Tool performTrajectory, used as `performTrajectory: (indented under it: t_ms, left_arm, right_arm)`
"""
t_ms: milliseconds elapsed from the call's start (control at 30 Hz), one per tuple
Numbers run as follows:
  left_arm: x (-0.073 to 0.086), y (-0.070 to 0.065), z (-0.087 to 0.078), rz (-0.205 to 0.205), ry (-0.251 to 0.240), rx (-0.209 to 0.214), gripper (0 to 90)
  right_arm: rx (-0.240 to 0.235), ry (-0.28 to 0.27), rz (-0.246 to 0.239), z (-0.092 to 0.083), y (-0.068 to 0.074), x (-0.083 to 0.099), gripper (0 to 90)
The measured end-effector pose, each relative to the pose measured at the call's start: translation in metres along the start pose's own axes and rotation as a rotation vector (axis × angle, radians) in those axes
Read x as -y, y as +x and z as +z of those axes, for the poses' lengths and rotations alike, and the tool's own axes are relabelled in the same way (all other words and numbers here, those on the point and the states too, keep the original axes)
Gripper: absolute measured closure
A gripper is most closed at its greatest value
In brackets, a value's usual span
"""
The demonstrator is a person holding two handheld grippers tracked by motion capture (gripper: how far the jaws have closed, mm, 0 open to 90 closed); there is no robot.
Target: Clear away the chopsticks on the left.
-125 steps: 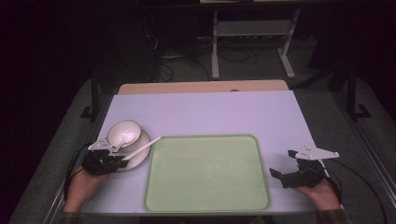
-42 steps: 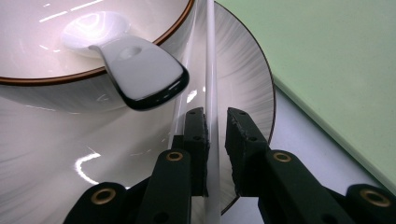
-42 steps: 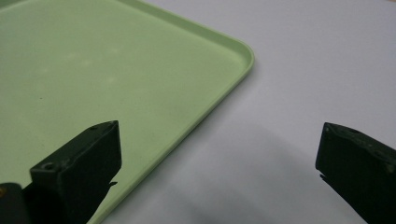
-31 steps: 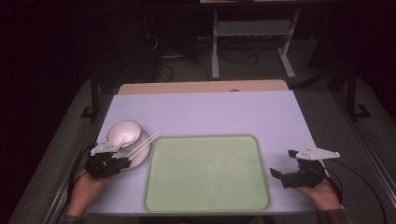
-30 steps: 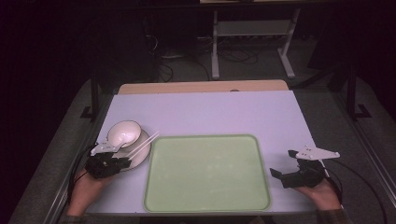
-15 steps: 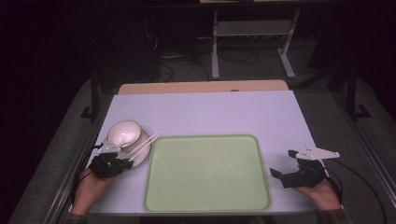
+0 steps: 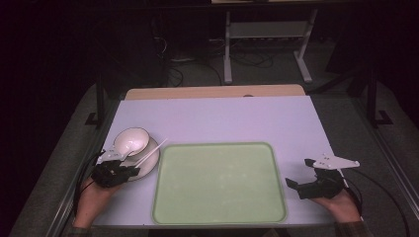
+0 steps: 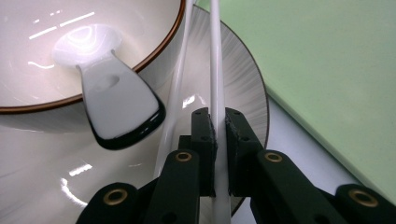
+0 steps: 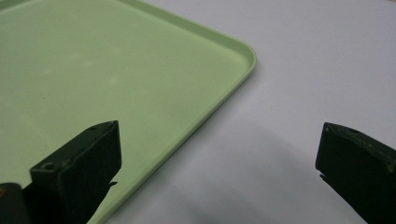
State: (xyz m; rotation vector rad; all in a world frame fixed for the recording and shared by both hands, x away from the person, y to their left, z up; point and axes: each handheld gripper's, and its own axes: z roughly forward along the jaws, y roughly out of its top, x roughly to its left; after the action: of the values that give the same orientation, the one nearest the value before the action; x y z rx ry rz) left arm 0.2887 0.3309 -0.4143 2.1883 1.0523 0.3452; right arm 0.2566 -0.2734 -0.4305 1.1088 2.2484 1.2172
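Left gripper [image 8: 218,140] has just been closing its jaws and now clamps one white chopstick [image 8: 216,70] between its pads; the second chopstick [image 8: 180,79] lies just beside it, outside the grip. Both chopsticks rest across the white plate [image 8: 252,88], against the brown-rimmed bowl [image 8: 140,60] that holds a white soup spoon [image 8: 116,102]. Plate sits at the table's [image 7: 222,118] left edge, just beside the green tray [image 7: 217,182]. Right gripper [image 7: 302,186] rests at the tray's right edge, jaws wide apart, holding nothing.

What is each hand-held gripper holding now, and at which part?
The left hand-held gripper clamps one white chopstick near its lower end; the right hand-held gripper holds nothing.
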Motion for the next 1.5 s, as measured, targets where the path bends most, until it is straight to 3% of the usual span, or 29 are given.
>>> performTrajectory:
  t_ms: [267, 867, 1200, 1500]
  left_arm:
    - [-0.007, -0.005, -0.006, -0.003, -0.036, 0.045, 83.1]
    - [-0.022, -0.029, 0.0, 0.024, -0.031, 0.114, 83.2]
    - [-0.029, -0.046, 0.013, 0.03, -0.011, 0.14, 83.2]
    - [-0.042, -0.066, 0.03, 0.063, -0.002, 0.173, 83.2]
  right_arm:
    - [-0.012, -0.013, 0.001, 0.001, 0.004, -0.002, 0.0]
    - [-0.053, -0.045, -0.005, 0.004, 0.012, -0.006, 0.0]
    - [-0.072, -0.046, -0.022, 0.007, 0.011, -0.007, 0.0]
    - [-0.068, -0.054, -0.021, 0.005, 0.01, -0.007, 0.0]
